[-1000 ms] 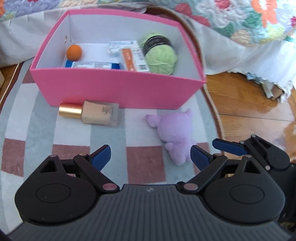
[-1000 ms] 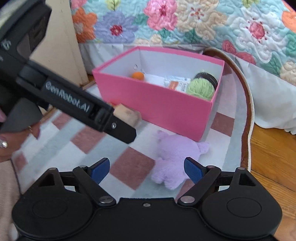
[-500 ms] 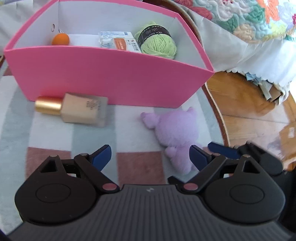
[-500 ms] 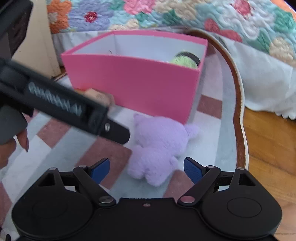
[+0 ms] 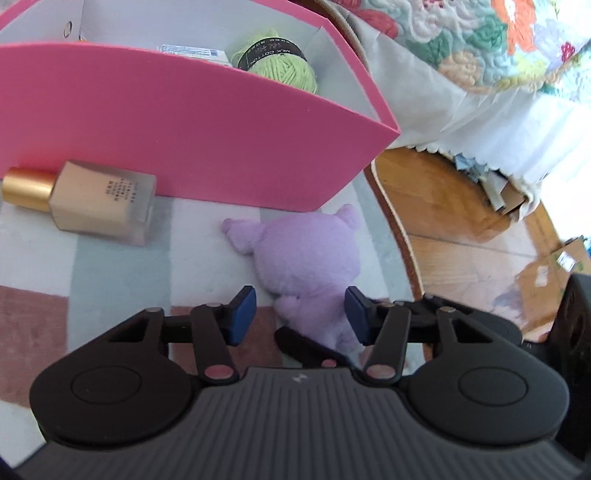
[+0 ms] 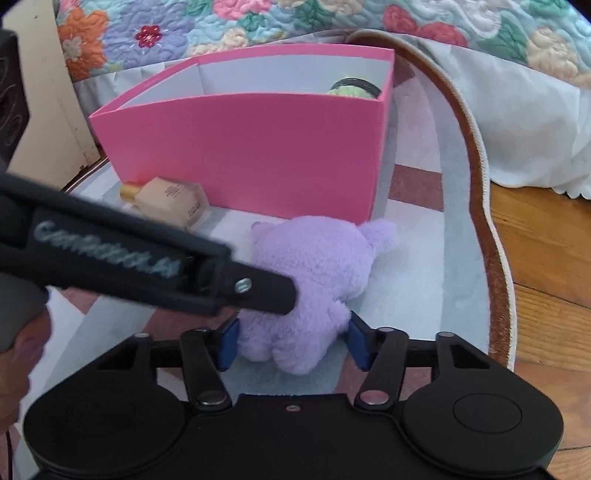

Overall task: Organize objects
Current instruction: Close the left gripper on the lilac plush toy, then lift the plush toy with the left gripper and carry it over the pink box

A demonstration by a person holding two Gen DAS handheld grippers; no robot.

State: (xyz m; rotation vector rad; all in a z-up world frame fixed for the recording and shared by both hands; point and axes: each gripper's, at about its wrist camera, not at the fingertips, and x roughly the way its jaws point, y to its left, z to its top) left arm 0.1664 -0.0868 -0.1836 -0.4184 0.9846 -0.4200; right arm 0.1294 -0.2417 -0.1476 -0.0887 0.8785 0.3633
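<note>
I'm working low over a checked rug [image 6: 436, 258] in pale blue, white and dusty red with a brown border, laid on a glossy wooden floor [image 5: 461, 221]. Behind it a floral quilt [image 6: 258, 22] and white bed skirt [image 6: 535, 129] hang in daylight.

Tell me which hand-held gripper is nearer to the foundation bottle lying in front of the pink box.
Left. The left hand-held gripper is at the purple plush, on the side toward the foundation bottle. The right hand-held gripper straddles the plush's lower end, farther from the bottle.
</note>
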